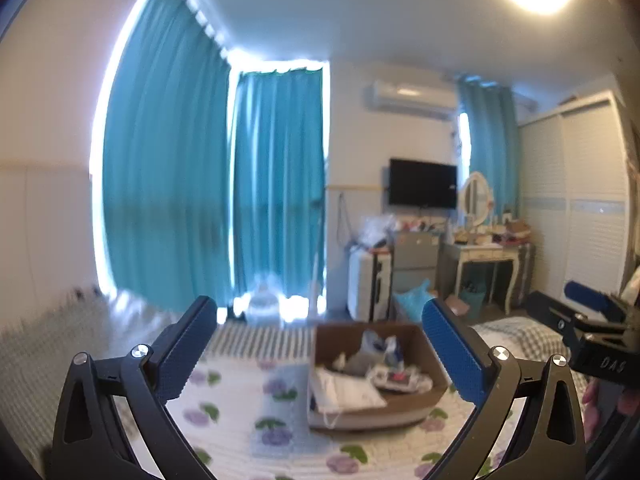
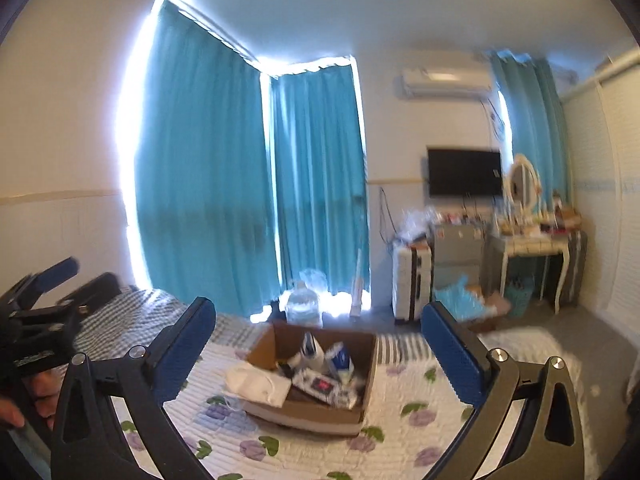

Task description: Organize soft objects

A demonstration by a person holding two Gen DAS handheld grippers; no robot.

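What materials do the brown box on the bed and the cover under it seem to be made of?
Box: apparently corrugated cardboard, matte brown, with thin folded walls and a flap. Bed cover: seemingly quilted fabric, white with purple flowers and green leaves; stitched ridges show. Blur leaves the fibre unclear.

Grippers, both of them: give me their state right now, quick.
Left gripper: open, holding nothing, above the cardboard box.
Right gripper: open, holding nothing.

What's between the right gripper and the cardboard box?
Just bare flowered bedspread lies between the open right gripper and the cardboard box, seen in the right wrist view.
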